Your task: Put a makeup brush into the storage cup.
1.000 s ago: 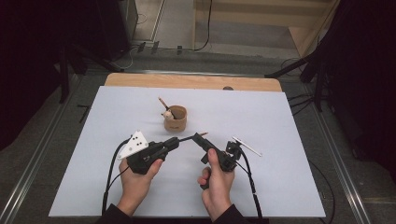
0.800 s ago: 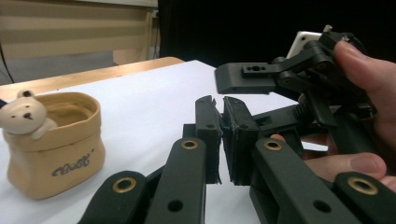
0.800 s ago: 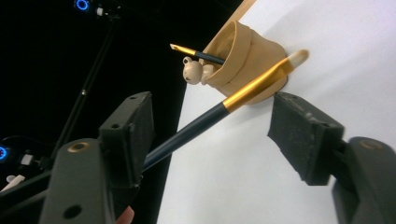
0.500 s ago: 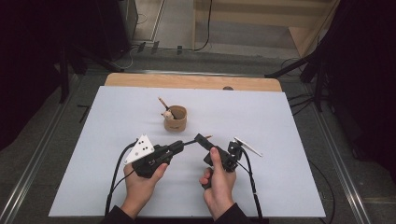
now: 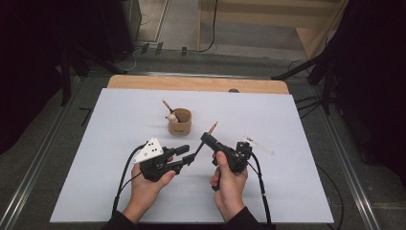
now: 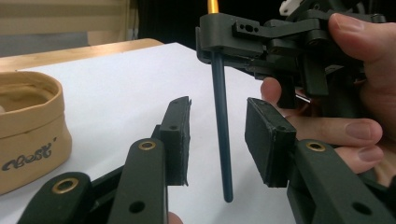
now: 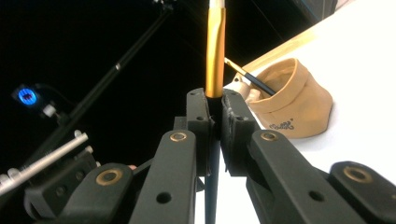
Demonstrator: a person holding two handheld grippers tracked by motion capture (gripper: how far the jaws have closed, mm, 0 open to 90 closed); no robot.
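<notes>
L gripper [image 5: 184, 155], held in the person's left hand [image 5: 146, 184], is sitting over the white table cover [image 5: 119, 124], jaws pointing rightward toward the other tool. Its jaws have just been opening; in the left gripper view the pads [image 6: 180, 140] are standing apart w/ the dark brush handle [image 6: 222, 140] running between them, touching neither side. So L is letting go, not gripping.

Behind, near the table's middle, a tan fabric cup [image 5: 180, 121] is standing upright w/ a second brush [image 5: 170, 111] leaning out of it toward the upper left; something pale is sitting inside too, prob. another small item, too small to tell.

The brush [image 5: 203, 143] is hanging in the air between the two tools, tilted, gold ferrule [image 5: 212, 128] end up and to the right, dark tail reaching down-left into L's open jaws.

R gripper [image 5: 207, 140], in the right hand [image 5: 230, 182], has just been closing its jaws; in the right gripper view the pads [image 7: 198, 128] are pinching the brush right where the gold ferrule [image 7: 215, 51] meets the dark handle. R is carrying the brush alone.

Further right, a thin clear stick-like piece [image 5: 258, 145] is lying just beyond R's body.
</notes>
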